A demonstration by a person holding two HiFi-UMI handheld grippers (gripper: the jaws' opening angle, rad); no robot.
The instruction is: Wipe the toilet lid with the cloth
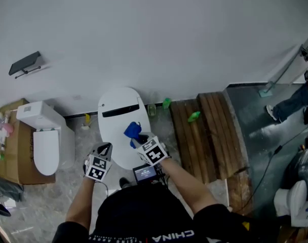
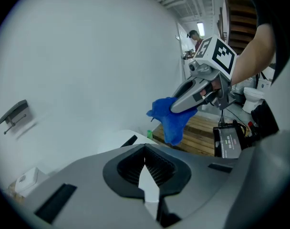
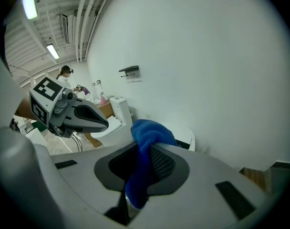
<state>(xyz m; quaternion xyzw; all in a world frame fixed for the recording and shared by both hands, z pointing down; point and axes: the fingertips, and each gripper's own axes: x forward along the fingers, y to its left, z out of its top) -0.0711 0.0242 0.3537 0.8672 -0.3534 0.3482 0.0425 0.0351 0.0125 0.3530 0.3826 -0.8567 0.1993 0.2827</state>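
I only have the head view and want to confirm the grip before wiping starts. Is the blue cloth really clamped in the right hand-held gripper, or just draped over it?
Observer: It's clamped. In the right gripper view the blue cloth runs down between the jaws of the right hand-held gripper, which are closed on it.
Operator: And the left one?
Observer: The left hand-held gripper is shut, with nothing between its jaws.
Operator: Is anyone off to the left?
Observer: Yes. The right gripper view shows a person standing far off, beyond the second toilet.
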